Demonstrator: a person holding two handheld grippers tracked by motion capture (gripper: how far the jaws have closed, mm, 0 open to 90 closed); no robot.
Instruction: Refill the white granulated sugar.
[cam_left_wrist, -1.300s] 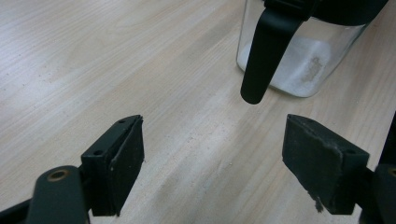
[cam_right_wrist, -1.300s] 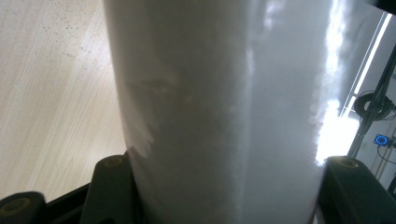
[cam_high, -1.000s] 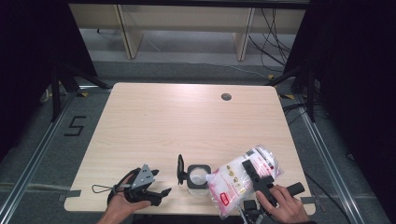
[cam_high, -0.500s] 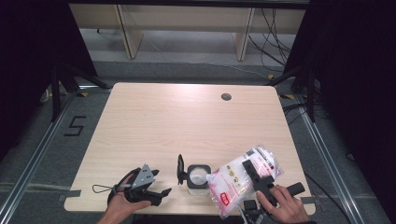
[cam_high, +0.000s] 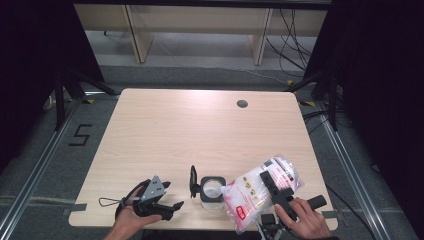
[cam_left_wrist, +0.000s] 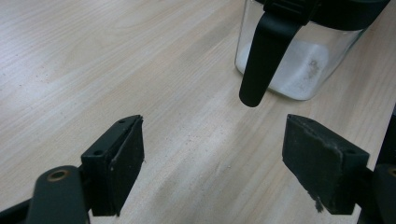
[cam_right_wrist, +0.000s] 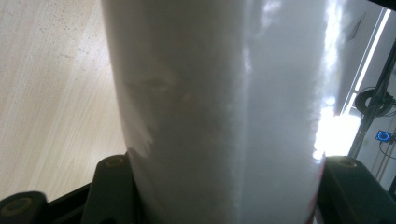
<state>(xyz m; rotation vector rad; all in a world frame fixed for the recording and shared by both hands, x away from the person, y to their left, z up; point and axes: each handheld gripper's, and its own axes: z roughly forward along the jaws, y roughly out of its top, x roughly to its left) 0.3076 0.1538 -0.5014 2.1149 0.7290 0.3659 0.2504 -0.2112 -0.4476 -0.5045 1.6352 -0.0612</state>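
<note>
One surface (cam_high: 165, 135) of pale wood, with one dark round hole (cam_high: 242, 104) near its far edge. One clear glass jar (cam_high: 211, 190) with one black hinged lid (cam_high: 193, 181). One plastic bag (cam_high: 260, 187) of white powder. Two handheld grippers: left gripper (cam_high: 172, 207), right gripper (cam_high: 272, 180). Two hands: left hand (cam_high: 131, 220), right hand (cam_high: 305, 220).
</note>
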